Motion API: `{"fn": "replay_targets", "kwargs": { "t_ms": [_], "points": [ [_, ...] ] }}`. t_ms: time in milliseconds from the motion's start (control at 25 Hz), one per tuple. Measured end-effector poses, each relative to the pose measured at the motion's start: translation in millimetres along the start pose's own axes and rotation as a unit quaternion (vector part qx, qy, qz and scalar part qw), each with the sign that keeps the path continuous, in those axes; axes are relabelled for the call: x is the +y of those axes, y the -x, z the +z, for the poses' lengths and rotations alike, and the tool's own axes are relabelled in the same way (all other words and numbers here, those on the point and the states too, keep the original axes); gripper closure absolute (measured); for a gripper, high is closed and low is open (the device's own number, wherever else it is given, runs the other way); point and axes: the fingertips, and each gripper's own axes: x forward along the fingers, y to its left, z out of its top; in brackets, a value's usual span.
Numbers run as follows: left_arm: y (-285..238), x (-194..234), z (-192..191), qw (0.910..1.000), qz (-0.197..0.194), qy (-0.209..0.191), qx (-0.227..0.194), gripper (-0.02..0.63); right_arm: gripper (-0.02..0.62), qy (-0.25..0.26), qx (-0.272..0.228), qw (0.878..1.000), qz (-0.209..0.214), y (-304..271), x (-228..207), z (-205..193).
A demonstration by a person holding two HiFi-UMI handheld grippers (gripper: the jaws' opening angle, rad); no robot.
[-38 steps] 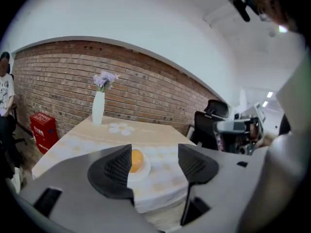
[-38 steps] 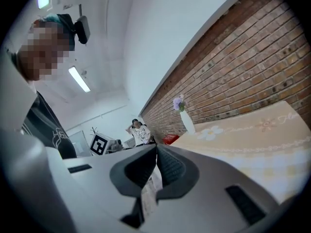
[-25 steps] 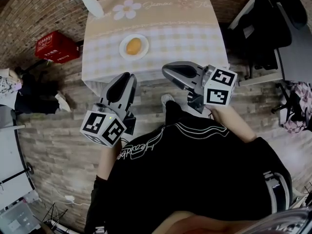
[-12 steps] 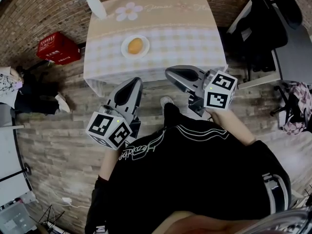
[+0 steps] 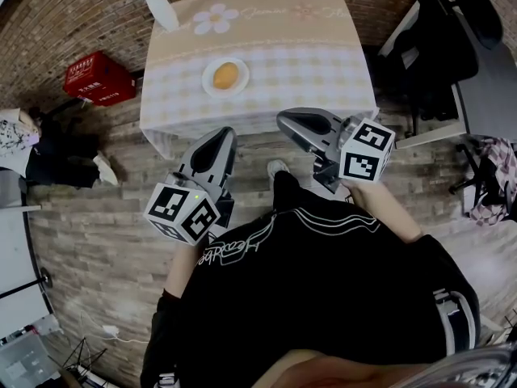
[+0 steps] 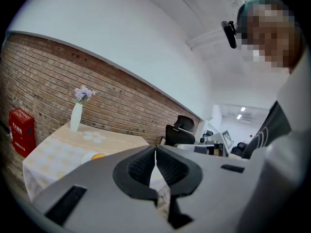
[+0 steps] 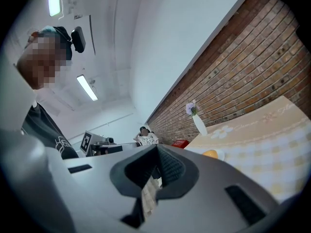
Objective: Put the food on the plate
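A round orange piece of food (image 5: 225, 75) lies on a small white plate (image 5: 212, 86) on the checked tablecloth of a table (image 5: 323, 63). Both grippers hang in front of the table's near edge, over the floor and well short of the plate. My left gripper (image 5: 218, 137) is shut with nothing in it; its pads meet in the left gripper view (image 6: 155, 150). My right gripper (image 5: 284, 120) is also shut and empty (image 7: 157, 147). The food (image 6: 98, 156) and plate (image 6: 89, 158) show small and far off beyond the left jaws, and the food (image 7: 210, 153) likewise beyond the right.
A white vase with purple flowers (image 5: 157, 6) stands at the table's far left corner. A red box (image 5: 98, 78) sits on the floor at the left, near a seated person (image 5: 20, 140). Black office chairs (image 5: 436, 47) and a desk stand to the right.
My left gripper has shifted a little to the right and toward the table. The right gripper has hardly moved.
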Motion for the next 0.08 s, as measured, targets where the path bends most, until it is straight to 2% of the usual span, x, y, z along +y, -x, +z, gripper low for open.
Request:
{"fn": "replay_targets", "kwargs": {
  "t_ms": [80],
  "points": [
    [-1.2, 0.7, -0.7, 1.0000, 0.000, 0.000, 0.001, 0.597, 0.598, 0.000, -0.001, 1.000, 0.000, -0.6, -0.9, 0.1]
  ]
}}
